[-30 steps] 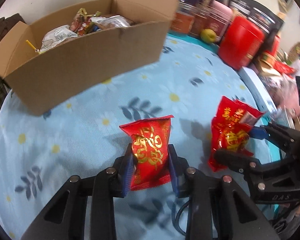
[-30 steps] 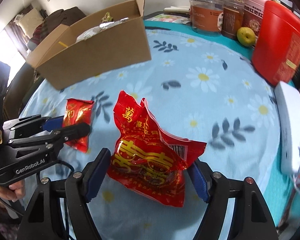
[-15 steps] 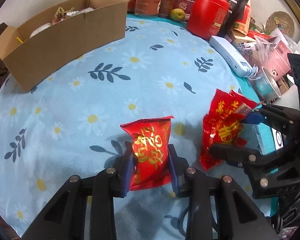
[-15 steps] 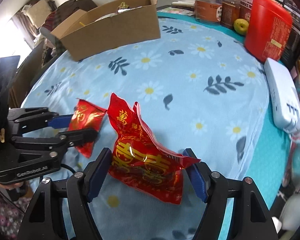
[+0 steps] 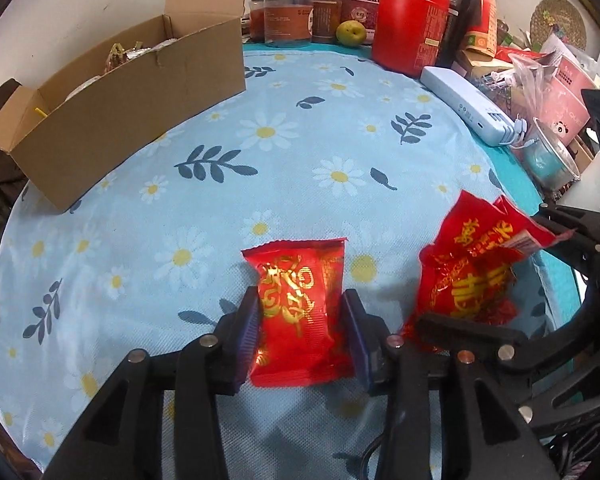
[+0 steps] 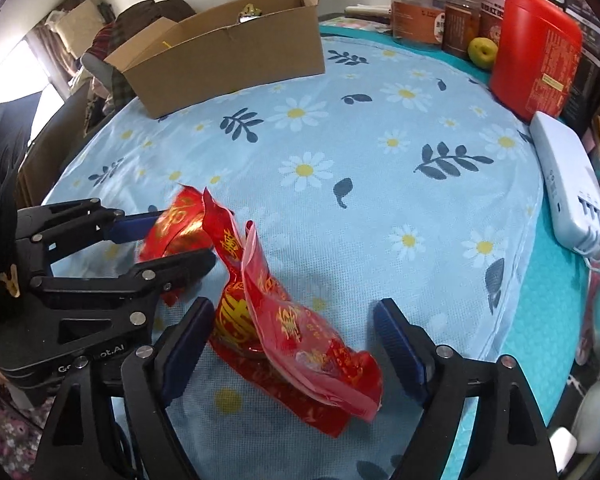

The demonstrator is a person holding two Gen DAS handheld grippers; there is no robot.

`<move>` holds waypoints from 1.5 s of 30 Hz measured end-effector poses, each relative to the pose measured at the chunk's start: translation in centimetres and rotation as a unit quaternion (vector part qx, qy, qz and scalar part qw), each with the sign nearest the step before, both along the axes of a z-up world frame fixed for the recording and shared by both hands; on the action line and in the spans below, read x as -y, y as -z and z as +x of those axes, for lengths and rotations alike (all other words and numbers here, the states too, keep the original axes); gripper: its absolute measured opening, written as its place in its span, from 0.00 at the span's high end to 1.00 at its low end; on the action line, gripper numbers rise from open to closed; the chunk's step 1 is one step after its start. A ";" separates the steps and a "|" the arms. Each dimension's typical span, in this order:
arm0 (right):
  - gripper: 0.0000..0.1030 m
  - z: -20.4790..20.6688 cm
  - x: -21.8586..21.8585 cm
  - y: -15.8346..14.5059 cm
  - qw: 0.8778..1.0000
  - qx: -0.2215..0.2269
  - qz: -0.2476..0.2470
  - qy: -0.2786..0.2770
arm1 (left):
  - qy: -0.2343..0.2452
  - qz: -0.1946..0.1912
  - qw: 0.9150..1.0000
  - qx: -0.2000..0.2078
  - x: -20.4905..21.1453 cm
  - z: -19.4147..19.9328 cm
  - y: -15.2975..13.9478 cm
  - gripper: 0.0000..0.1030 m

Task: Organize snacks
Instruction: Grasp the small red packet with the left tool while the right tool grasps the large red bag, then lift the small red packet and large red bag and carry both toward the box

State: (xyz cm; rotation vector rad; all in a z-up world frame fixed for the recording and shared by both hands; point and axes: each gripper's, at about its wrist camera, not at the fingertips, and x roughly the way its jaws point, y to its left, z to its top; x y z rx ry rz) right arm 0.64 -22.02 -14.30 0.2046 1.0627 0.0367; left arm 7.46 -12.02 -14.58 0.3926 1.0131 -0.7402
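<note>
Item: small red snack packet (image 5: 300,312), gold characters on the front, lying on the daisy-print surface (image 5: 300,152) near its front edge, between the pads of the left tool (image 5: 302,328). The jaws have just been opening; narrow gaps show at both pads, so the packet looks released.

Item: larger red snack bag (image 6: 296,336), crumpled, gold characters, resting on the surface. The right tool (image 6: 296,344) stands wide around it, its jaws likewise just opening; the right pad is well clear, the left pad close beside the bag.

Item: cardboard box (image 5: 140,92), open, at the far left of the surface, wrapped snacks inside.

Handling note: the step appears to be setting both packs down side by side. Each tool should open fully, then lift straight away so no pad drags foil.

Legible writing: "ot.AI" on the left tool body in the right view. Labels on the red canister (image 5: 410,24) and jars are too small to read.
</note>
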 end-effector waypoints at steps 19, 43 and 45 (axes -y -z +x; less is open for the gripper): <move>0.53 -1.9 0.3 -0.6 0.997 0.033 0.061 0.024 | -0.009 -0.041 0.999 -0.004 -1.3 -0.4 -1.0 0.70; 0.67 -1.3 -1.0 -0.9 0.999 0.039 0.031 0.007 | -0.029 -0.060 0.998 -0.018 -3.1 0.0 -1.7 0.70; 0.67 -1.2 -0.9 -1.5 0.998 0.046 0.042 0.003 | -0.029 -0.065 0.997 -0.013 -3.2 0.0 -2.2 0.70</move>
